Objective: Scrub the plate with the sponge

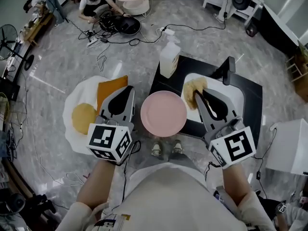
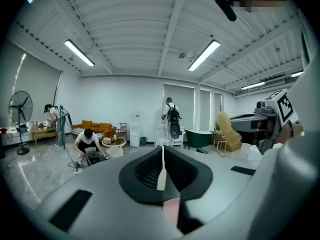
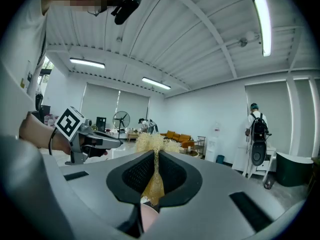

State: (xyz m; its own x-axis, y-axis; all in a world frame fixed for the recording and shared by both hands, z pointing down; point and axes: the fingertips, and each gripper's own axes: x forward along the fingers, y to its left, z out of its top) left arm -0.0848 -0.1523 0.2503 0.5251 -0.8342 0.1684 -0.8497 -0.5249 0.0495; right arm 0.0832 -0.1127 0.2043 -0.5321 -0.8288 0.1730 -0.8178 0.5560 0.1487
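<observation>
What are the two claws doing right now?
The left claw is closed on the rim of the round pink plate.
The right claw is closed on the yellowish fibrous sponge.

No words, brands or numbers can be read anywhere. The only printed signs are black-and-white square code markers. One set is on the left gripper (image 1: pixel 130 89), on its cube (image 1: pixel 109 142) left of the pink plate (image 1: pixel 163 113). The other is on the right gripper (image 1: pixel 198 94), on its cube (image 1: pixel 234 148) right of that plate.
</observation>
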